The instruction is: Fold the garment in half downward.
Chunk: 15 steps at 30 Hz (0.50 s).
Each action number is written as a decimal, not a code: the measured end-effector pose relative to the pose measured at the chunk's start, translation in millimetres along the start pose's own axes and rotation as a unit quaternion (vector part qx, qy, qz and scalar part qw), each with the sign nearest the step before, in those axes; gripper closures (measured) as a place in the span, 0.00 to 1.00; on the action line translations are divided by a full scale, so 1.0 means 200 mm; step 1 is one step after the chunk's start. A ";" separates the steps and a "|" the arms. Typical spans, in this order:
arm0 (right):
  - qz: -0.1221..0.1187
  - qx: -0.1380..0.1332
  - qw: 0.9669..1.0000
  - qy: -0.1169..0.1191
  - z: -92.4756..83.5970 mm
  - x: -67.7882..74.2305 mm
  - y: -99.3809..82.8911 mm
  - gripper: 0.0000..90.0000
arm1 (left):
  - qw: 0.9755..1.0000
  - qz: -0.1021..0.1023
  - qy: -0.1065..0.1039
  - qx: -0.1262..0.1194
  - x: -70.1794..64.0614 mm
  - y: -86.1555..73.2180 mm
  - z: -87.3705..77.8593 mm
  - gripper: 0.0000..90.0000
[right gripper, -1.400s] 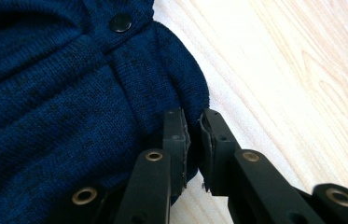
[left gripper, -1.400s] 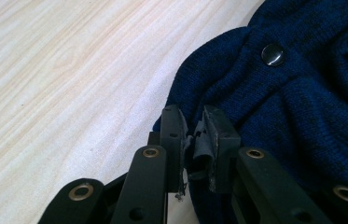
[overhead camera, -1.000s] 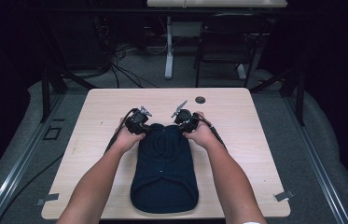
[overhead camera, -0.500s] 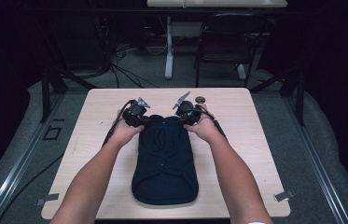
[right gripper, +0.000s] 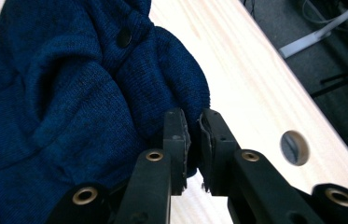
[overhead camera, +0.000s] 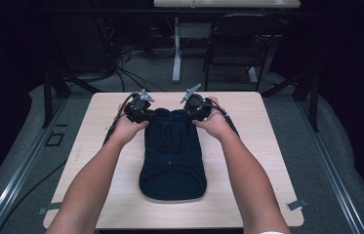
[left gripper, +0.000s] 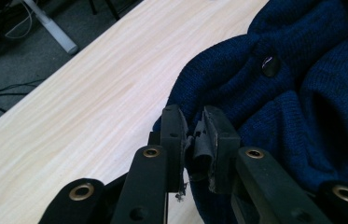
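Garment: a dark blue knitted sweater [overhead camera: 172, 156] is lying on the worktop [overhead camera: 262, 146], near the middle.
Long axis: it is running from 12 o'clock (far edge) to 6 o'clock (the person's side) in the high view, with the rounded end at 6.
Far end: the bunched far corners are being held up off the wood, one by each pair of tongs.
Left tongs [left gripper: 194, 140]: being seen at about 11 o'clock of the sweater in the high view; the jaws are being pressed nearly together on a fold of the knit at the far left corner.
Right tongs [right gripper: 194, 140]: being seen at about 1 o'clock of the sweater; the jaws are nearly shut, and an edge of the knit is being pinched between them at the far right corner.
Direction from tongs: the body of the sweater is lying toward 6 o'clock from both pairs, so any pull or fold is judged to be running along the long axis.
Nearness: the two hands are being kept level, and neither is judged nearer to the garment.
Buttons: a dark button [left gripper: 269, 66] is being shown just beyond the left tongs.
Hole: a round hole [right gripper: 295, 147] in the worktop is lying just right of the right tongs, apart from the knit.
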State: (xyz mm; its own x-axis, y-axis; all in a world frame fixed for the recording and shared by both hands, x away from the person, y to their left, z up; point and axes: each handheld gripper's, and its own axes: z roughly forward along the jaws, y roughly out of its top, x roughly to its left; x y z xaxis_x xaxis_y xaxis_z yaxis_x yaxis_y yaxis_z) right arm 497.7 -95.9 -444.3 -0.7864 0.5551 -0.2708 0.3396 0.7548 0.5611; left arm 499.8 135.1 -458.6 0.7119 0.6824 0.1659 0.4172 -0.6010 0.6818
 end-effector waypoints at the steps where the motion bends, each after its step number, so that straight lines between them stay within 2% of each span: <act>1: -0.003 -0.002 1.000 -0.001 -0.01 0.00 0.01 0.90 | 1.000 0.000 0.001 -0.002 0.00 0.01 -0.01 0.88; 4: -0.013 -0.004 1.000 -0.013 -0.04 -0.01 0.04 0.90 | 1.000 0.003 0.009 -0.010 0.01 0.04 -0.04 0.88; 6: -0.013 -0.011 1.000 -0.018 -0.05 -0.02 0.05 0.90 | 1.000 0.002 0.012 -0.014 0.02 0.05 -0.05 0.88; 8: -0.013 -0.017 1.000 -0.022 -0.07 -0.03 0.07 0.90 | 0.999 0.011 0.023 -0.021 0.03 0.07 -0.07 0.89; 10: -0.014 -0.025 0.999 -0.029 -0.10 -0.04 0.09 0.90 | 0.999 0.010 0.029 -0.028 0.03 0.09 -0.09 0.89; 15: -0.016 -0.046 0.997 -0.053 -0.17 -0.06 0.14 0.90 | 0.997 0.021 0.056 -0.054 0.05 0.15 -0.17 0.89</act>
State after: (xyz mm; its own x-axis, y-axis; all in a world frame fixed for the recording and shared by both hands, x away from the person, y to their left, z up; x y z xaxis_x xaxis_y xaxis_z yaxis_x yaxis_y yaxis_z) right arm 499.5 -92.6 -399.5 -0.7352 0.5694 -0.3678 0.2634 0.7399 0.6190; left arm 500.0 138.0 -413.0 0.6568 0.7040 0.2702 0.3212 -0.5854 0.7444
